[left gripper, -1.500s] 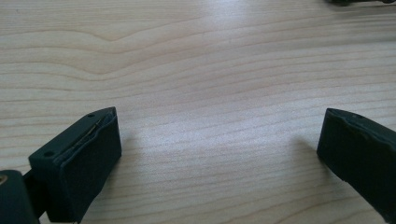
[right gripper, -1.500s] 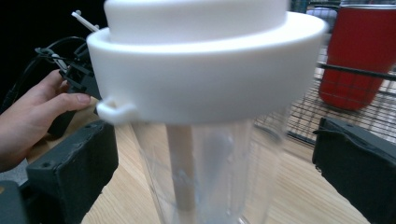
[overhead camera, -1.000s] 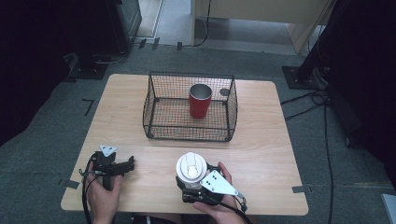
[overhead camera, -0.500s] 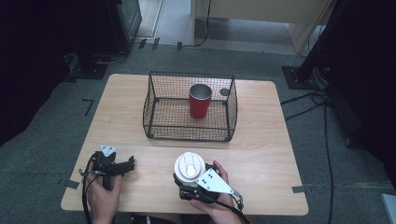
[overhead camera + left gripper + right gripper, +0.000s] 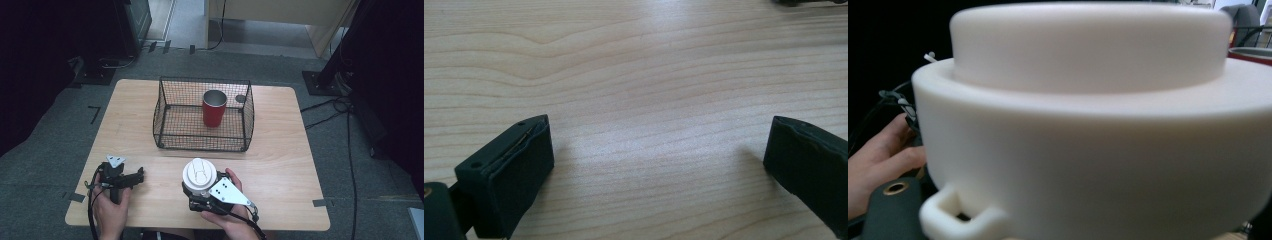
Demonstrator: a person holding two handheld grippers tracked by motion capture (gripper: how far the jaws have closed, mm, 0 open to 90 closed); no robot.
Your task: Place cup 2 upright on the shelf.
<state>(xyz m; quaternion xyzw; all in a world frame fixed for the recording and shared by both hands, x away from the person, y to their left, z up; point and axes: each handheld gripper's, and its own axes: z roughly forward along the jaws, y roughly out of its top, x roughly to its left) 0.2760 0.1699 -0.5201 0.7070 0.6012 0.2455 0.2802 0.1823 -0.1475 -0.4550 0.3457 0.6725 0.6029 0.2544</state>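
The white lid [image 5: 199, 172] sits at the near edge of the wooden table [image 5: 280, 150], in front of the wire basket [image 5: 170, 120] holding a red cup [image 5: 214, 108]. My right gripper [image 5: 197, 192] has just closed its jaws on it. My left gripper [image 5: 136, 176] rests well apart, jaws wide with nothing between.
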